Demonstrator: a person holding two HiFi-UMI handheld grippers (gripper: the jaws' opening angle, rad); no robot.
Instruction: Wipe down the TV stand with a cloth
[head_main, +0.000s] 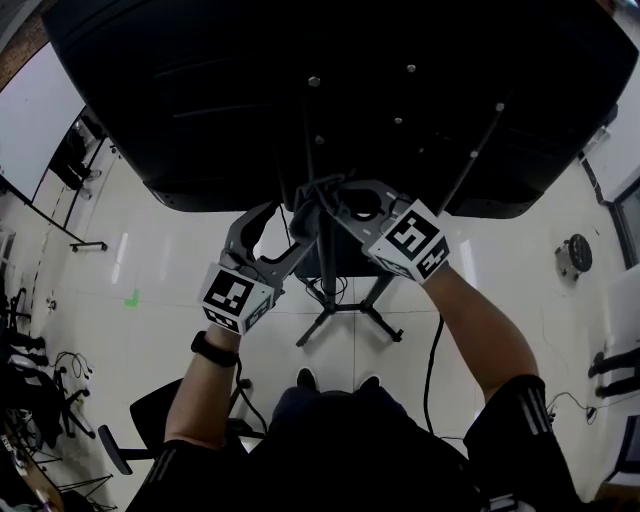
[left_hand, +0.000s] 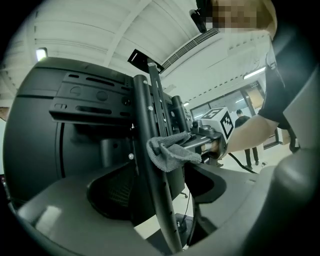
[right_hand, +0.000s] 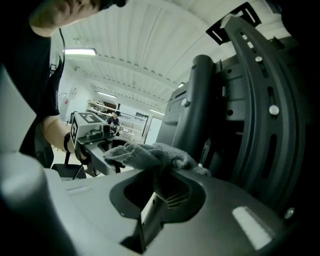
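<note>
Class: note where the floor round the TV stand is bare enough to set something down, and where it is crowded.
Bare: the floor left of the stand's base, and between the cable and the round object. Crowded: the upright, where left gripper, right gripper and cloth meet; shoes before the base.

Light falls evenly from above in the head view. The glossy pale tiled floor (head_main: 130, 340) carries soft streaks of glare, while the broad black television back panel (head_main: 330, 90) swallows nearly all detail. Both gripper views bend strongly towards dark, vignetted corners. A long white ceiling strip light (right_hand: 80, 51) burns bright in the right gripper view. The crumpled grey cloth (right_hand: 150, 152) looks sharp there, and the distant room seems slightly washed out.
</note>
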